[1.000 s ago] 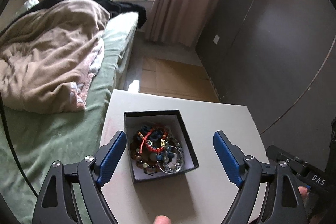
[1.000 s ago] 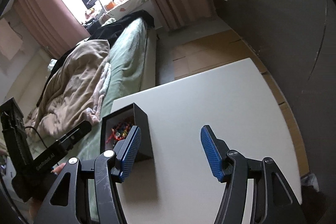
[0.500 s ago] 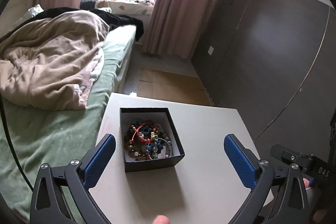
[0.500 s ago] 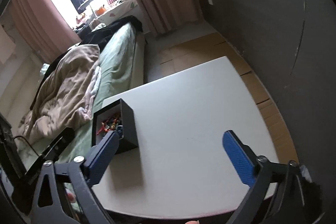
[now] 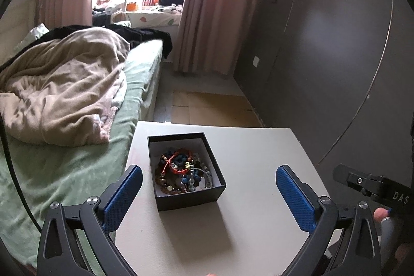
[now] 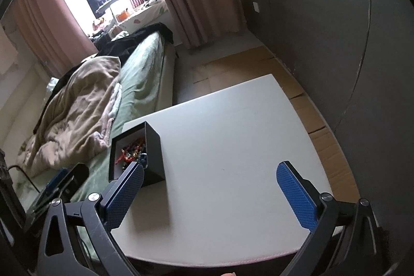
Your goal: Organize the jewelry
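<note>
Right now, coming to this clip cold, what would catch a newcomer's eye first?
The small black box on the white table, heaped with colourful beaded bracelets including a red cord one, draws the eye first. It sits near the table's left edge, beside the green bed with its rumpled beige blanket. Both the left gripper and right gripper hang wide open and empty, short of the box.

A small black box (image 5: 185,175) with a white lining sits open and upright on the white counter (image 5: 248,146), close to its left edge and turned slightly askew to it. Inside lies a tangled heap of beaded bracelets (image 5: 181,171): dark brown, blue and clear beads, with a red cord bracelet (image 5: 178,162) on top. The heap fills most of the box floor, leaving some white bare at the far side.
</note>
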